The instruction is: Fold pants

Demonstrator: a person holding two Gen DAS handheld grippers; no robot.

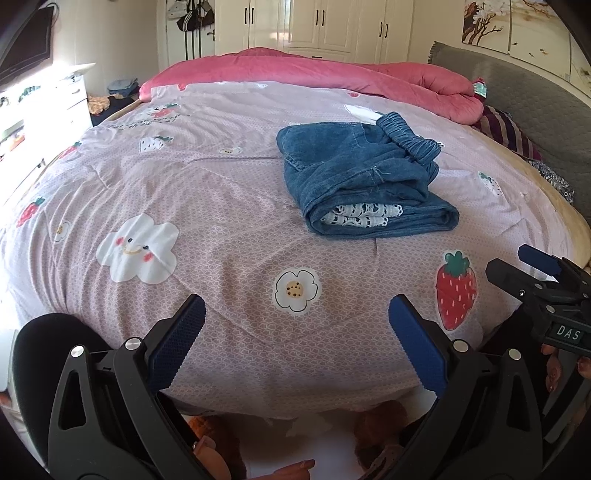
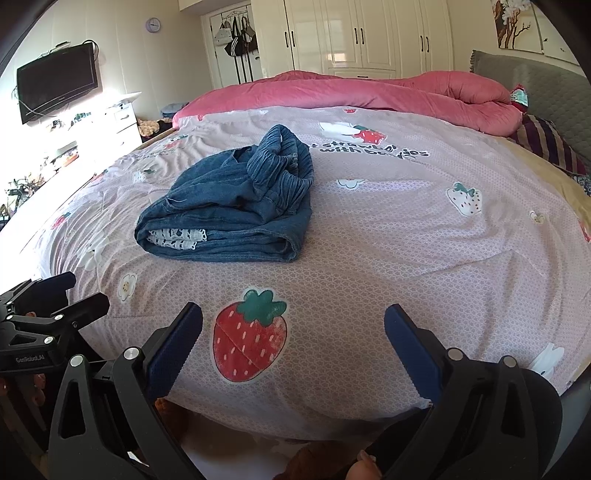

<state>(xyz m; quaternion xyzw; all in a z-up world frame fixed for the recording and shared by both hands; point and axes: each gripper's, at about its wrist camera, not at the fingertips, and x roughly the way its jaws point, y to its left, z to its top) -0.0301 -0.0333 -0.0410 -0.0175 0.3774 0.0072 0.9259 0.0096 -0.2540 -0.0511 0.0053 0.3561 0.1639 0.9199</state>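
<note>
The denim pants (image 1: pixel 364 173) lie folded into a thick bundle on the bed (image 1: pixel 229 221), well in from the near edge and toward the headboard side. The gathered elastic waistband (image 1: pixel 406 138) sits bunched on top at the far end of the bundle, and a strip of white lace trim (image 1: pixel 364 216) peeks out between the layers at the near fold. Under them is a pinkish quilt cover (image 2: pixel 369 240) printed with strawberries, flowers and smiling clouds; a big red strawberry print (image 2: pixel 249 341) lies near the near edge.

Both sets of tongs hover over the near edge of the bed, well apart from the pants. The left tongs (image 1: pixel 297 332) are spread wide with nothing between the blue pads (image 1: pixel 177 339). The right tongs (image 2: pixel 293 339) are likewise held apart and empty; in the left view they show at the right edge, by the strawberry print.

Along the far edge of the bed a pink comforter (image 1: pixel 314 77) is pushed into a long roll. A striped pillow (image 2: pixel 546 142) rests against the grey headboard (image 2: pixel 546 85). Beyond stand white wardrobe doors (image 2: pixel 354 33), a wall-mounted television (image 2: pixel 57 86) over a white dresser (image 2: pixel 122 122), and a round wall clock (image 2: pixel 153 24).
</note>
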